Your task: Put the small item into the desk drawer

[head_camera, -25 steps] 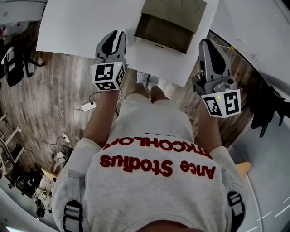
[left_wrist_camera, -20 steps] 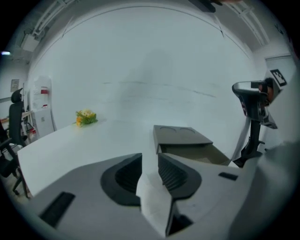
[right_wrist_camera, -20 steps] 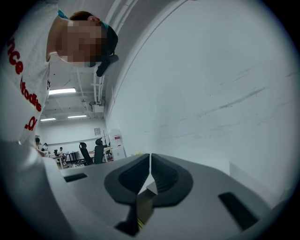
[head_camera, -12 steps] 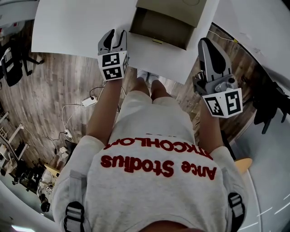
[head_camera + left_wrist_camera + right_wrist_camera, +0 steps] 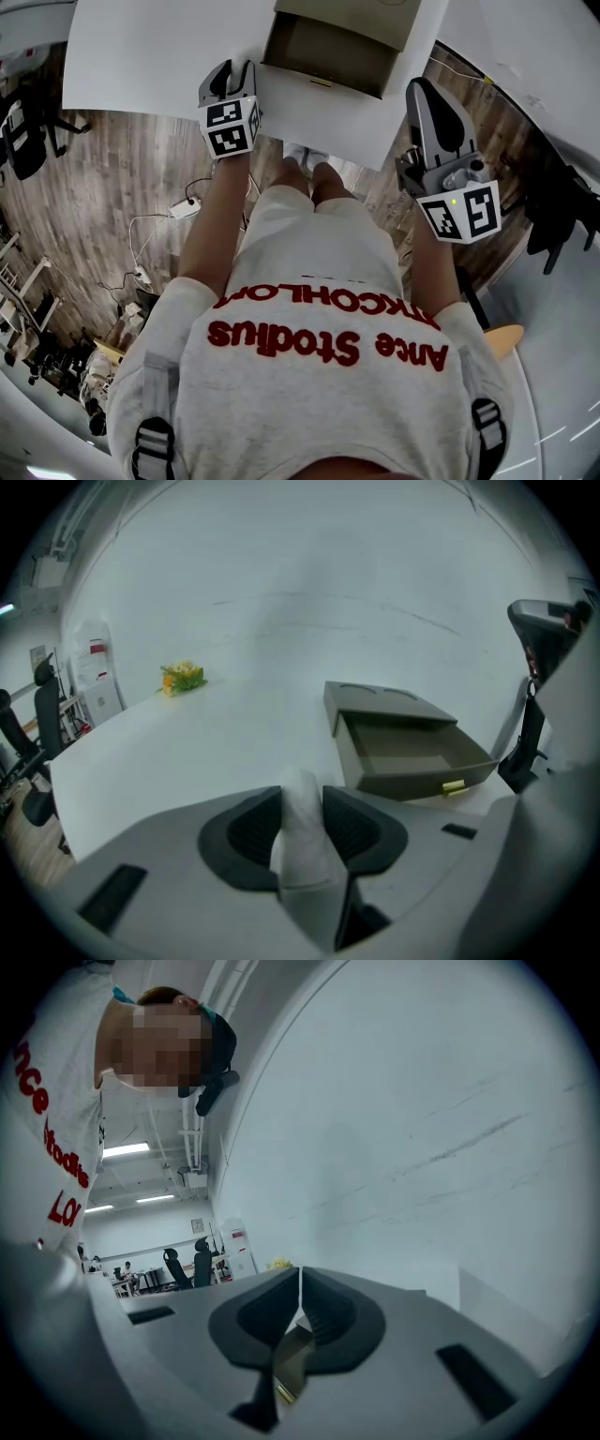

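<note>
**White item between wide jaws, short of the open drawer**

The left hand-held gripper point(image 5: 302, 797) tilted downward over the near edge of the white tabletop point(image 5: 216, 752). Its jaws had just been opening and stood wide. A small white item point(image 5: 302, 841), rounded at its far end, stood between the dark pads, which flanked it closely; no clear squeeze showed. It was still outside the drawer.

Just beyond and to the right of that hand-held gripper sat an olive-tan drawer unit point(image 5: 384, 700) on the tabletop. Its drawer point(image 5: 412, 782) was pulled out toward the person, a yellow handle point(image 5: 453, 787) on its front. Far off at the left of the tabletop lay a yellow-green bunch point(image 5: 183, 677).

The right hand-held gripper point(image 5: 299, 1288) pointed level at a pale wall, its jaws closed tip to tip. In the head view it hung off the tabletop's right corner, over the wood floor point(image 5: 122, 187), well apart from the drawer.
</note>
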A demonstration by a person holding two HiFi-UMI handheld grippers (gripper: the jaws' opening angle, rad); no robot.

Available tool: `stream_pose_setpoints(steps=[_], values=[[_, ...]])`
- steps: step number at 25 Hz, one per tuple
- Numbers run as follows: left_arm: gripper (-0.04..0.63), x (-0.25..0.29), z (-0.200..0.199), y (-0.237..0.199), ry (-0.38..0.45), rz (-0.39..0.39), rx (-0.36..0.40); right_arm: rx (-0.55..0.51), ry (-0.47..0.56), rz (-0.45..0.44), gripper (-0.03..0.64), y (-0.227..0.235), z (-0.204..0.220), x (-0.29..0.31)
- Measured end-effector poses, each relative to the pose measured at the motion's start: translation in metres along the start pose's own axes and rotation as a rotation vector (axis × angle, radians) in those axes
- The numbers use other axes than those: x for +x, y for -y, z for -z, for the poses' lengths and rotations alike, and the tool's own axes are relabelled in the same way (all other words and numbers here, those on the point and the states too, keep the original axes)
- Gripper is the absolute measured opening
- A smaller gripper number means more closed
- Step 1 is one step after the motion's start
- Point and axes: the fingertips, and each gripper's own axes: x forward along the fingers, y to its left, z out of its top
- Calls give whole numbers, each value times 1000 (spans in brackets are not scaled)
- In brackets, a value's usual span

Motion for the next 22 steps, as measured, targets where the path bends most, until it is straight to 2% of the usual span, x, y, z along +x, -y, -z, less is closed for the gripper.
stream_pose_setpoints(steps=[5, 11, 22], values=[[133, -5, -3, -6, 16, 3, 9, -8, 13, 0, 8, -5, -4, 1], [132, -18, -28, -9, 99, 1, 35, -30, 48, 10, 9, -7, -18, 3], [132, -59, -106, -10, 314, 16, 53, -115, 159, 84, 9, -6, -73, -3]])
